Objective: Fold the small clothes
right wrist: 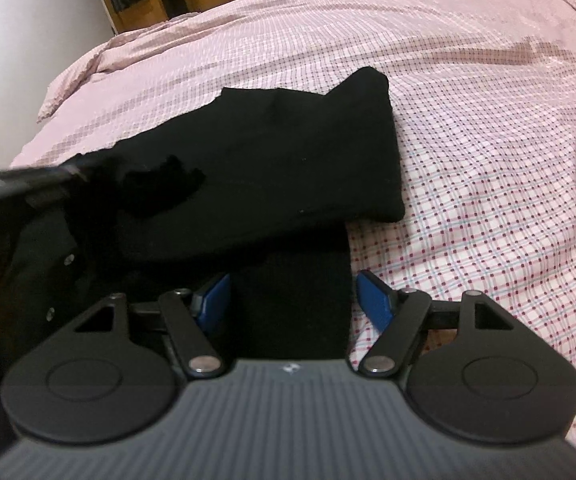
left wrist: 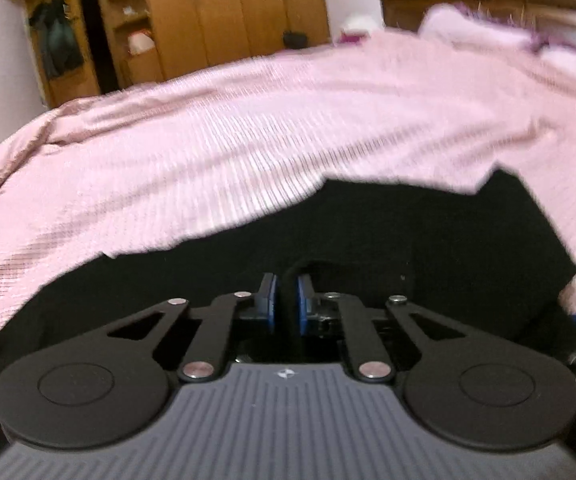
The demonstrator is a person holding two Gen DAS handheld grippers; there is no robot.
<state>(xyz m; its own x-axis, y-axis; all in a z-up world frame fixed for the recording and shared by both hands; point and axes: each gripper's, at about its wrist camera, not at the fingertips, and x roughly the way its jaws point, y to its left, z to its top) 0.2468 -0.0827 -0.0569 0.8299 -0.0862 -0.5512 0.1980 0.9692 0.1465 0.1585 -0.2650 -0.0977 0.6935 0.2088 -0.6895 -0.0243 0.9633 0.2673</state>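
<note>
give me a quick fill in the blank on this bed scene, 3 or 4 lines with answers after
1. The garment being folded is ____ in colour.
2. It lies on a pink checked ____.
3. The right gripper has its jaws ____, straddling a strip of the cloth.
4. The left gripper is ____ on a fold of the cloth.

Missing words: black; bedspread; open; shut
</note>
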